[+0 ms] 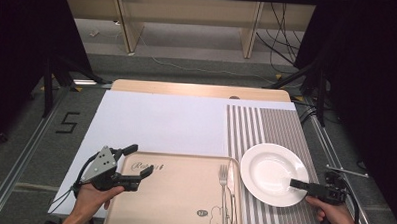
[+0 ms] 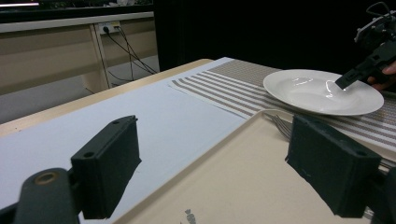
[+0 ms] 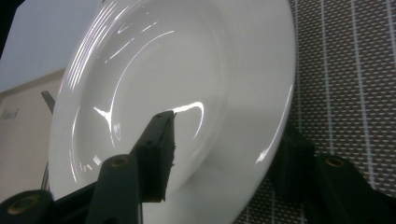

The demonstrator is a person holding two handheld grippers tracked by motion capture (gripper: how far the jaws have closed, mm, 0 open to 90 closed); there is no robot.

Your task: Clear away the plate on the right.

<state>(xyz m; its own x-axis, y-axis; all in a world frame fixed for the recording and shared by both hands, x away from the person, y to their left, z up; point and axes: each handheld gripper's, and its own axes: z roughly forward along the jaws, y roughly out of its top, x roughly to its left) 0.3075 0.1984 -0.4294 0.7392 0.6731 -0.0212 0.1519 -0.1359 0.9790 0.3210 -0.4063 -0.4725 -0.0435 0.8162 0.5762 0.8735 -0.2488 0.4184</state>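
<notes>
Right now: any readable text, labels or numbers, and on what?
"5": black tape figure on the floor, left of the table.
Script word on the tray, top left: starts "R", rest blurred.
Small round mark on the tray, near the fork: too small to read.

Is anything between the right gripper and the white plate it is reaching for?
Nothing visible. The right gripper already straddles the near rim of the white plate: one jaw sits over the plate's inner face, the other below the rim on the striped placemat. The pads do not clearly press yet. The fork lies aside on the tray.
</notes>
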